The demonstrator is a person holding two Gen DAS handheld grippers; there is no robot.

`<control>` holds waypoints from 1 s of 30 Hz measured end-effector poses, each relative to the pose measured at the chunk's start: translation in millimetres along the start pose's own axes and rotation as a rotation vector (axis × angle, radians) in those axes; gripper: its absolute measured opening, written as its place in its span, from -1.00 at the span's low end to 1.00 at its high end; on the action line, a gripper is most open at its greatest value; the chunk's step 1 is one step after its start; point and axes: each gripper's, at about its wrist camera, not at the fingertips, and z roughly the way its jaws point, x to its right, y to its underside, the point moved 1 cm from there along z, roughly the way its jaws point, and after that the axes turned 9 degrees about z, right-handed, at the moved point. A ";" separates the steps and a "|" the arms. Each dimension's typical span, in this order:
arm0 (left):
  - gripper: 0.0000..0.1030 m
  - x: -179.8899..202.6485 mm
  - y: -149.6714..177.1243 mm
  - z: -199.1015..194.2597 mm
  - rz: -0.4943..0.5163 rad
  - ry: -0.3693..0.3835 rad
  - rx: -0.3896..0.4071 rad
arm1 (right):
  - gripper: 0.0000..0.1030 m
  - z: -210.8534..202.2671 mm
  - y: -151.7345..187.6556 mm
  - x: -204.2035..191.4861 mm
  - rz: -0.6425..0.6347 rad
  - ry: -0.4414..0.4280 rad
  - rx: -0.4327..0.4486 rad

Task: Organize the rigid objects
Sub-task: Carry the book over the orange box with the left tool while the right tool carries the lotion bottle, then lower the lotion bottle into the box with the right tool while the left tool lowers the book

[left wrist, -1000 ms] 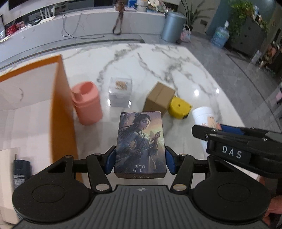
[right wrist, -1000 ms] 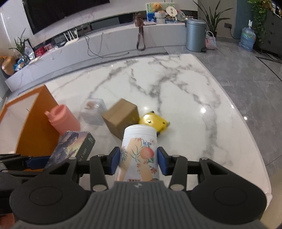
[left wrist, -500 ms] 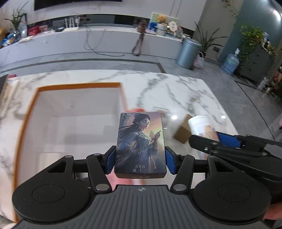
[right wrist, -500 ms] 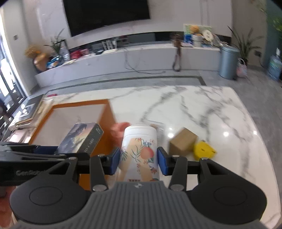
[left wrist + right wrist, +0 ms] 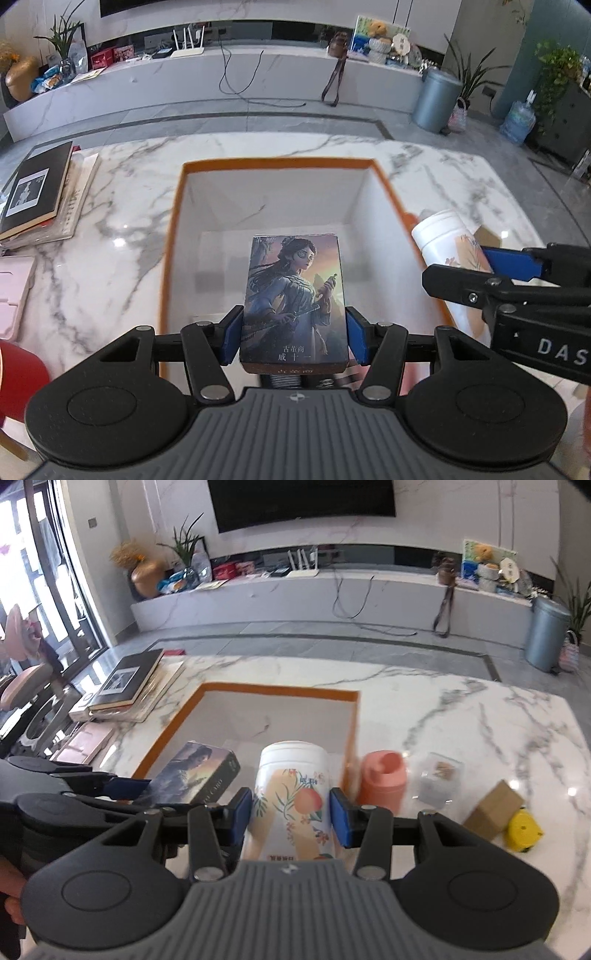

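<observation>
Left wrist view: left gripper (image 5: 293,338) clamps the card box (image 5: 293,295) directly above the orange-rimmed box (image 5: 384,192), while right gripper (image 5: 291,818), pinching the white bottle (image 5: 291,794), hangs near its right wall.

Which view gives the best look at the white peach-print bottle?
The right wrist view: the white peach-print bottle sits centred between the right tool's pads, with cap and floral print clear. The left wrist view catches only its cap and part of its side at the right edge, behind the right tool.
</observation>
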 end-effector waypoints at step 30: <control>0.26 -43.9 -3.1 43.9 -0.086 -0.022 0.024 | -0.18 125.6 5.8 -37.3 -0.376 0.260 -0.179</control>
